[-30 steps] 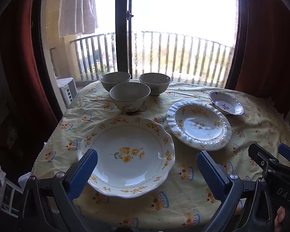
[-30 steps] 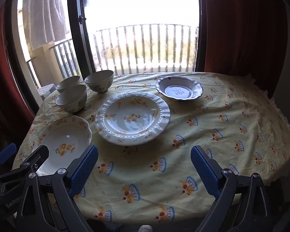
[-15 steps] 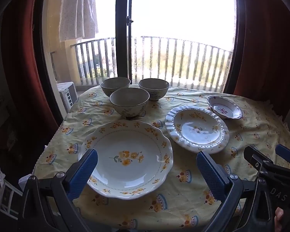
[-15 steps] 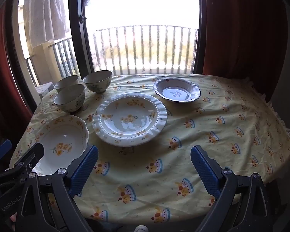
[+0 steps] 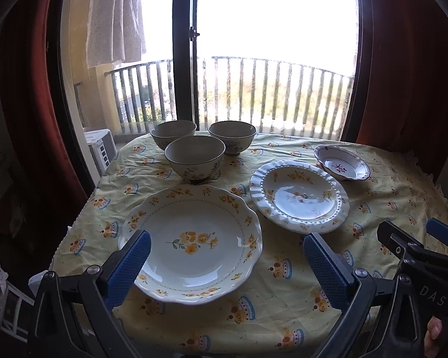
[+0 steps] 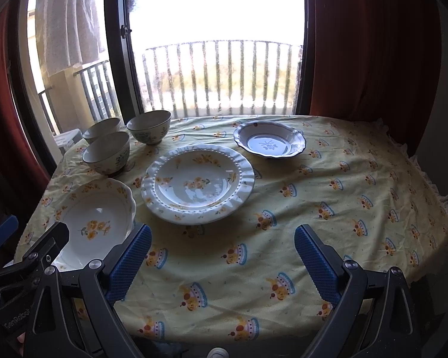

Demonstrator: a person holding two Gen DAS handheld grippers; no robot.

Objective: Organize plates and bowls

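Plates and bowls all sit separate on the yellow printed tablecloth (image 6: pixel 328 179), nothing stacked yet. Nearest to me: scalloped plate with yellow flowers (image 5: pixel 191 243), on the left side of the table, directly ahead of my left gripper (image 5: pixel 224 265); its near-left rim is partly hidden behind my left blue pad (image 5: pixel 128 265). Just right of it and slightly farther: ribbed-rim plate (image 6: pixel 197 183), close to the scalloped one but not touching, as far as I can tell. Beyond that, toward the far right: small dish with dark rim and centre motif (image 6: pixel 268 143), standing apart. Far left by the window: three footed bowls (image 5: pixel 195 158) in a tight cluster, upright, one in front of two; whether they touch I cannot tell. Left gripper spread wide, holding nothing, low over the near table edge. Right gripper (image 6: pixel 222 264) likewise spread and empty, over bare cloth in front of the ribbed-rim plate, which lies ahead and a little left of it. Plates are round, so no long axis to line up; what matters is the rim. Judgement: left gripper is nearer the scalloped plate, right nearer the ribbed one and the small dish. Any first pick would need one finger under a rim lying flat on soft cloth. Balcony railing (image 6: pixel 221 77) and red curtains (image 6: pixel 373 44) behind; irrelevant.
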